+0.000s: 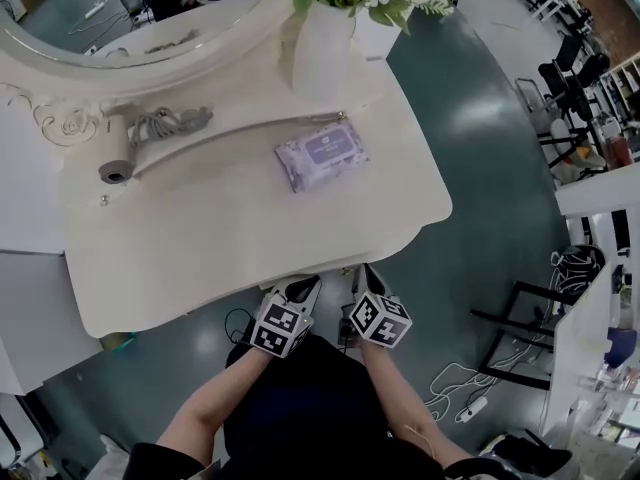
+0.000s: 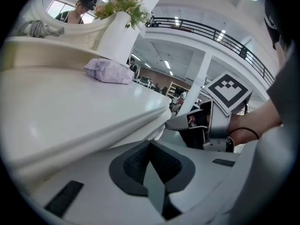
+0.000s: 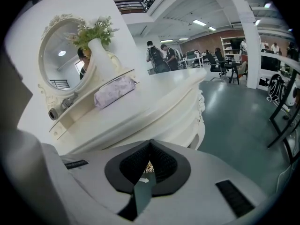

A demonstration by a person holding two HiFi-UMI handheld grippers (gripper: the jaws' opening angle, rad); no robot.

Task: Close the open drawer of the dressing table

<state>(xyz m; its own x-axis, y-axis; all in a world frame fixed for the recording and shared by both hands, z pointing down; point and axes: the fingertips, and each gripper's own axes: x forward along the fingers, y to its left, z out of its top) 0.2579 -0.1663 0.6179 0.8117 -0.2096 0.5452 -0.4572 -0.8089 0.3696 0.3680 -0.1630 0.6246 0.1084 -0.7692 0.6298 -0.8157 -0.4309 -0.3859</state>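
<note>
Your left gripper [image 1: 303, 286] and right gripper [image 1: 367, 276] sit side by side at the lower centre of the head view, tips tucked under the front edge of the dressing table [image 1: 200, 238]. Both have their jaws pressed together. The left holds nothing, and a small gold speck [image 3: 148, 167] shows between the right's pads. The drawer is hidden beneath the tabletop overhang.

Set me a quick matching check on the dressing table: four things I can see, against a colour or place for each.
Things:
1. hair dryer
2. wipes pack
3. vase
4. left gripper

Descriptions:
a. lilac, lying flat mid-top
b. white, upright at the back
c. down at the front edge
d. grey, far left

Pairs: 1-d, 2-a, 3-b, 4-c
</note>
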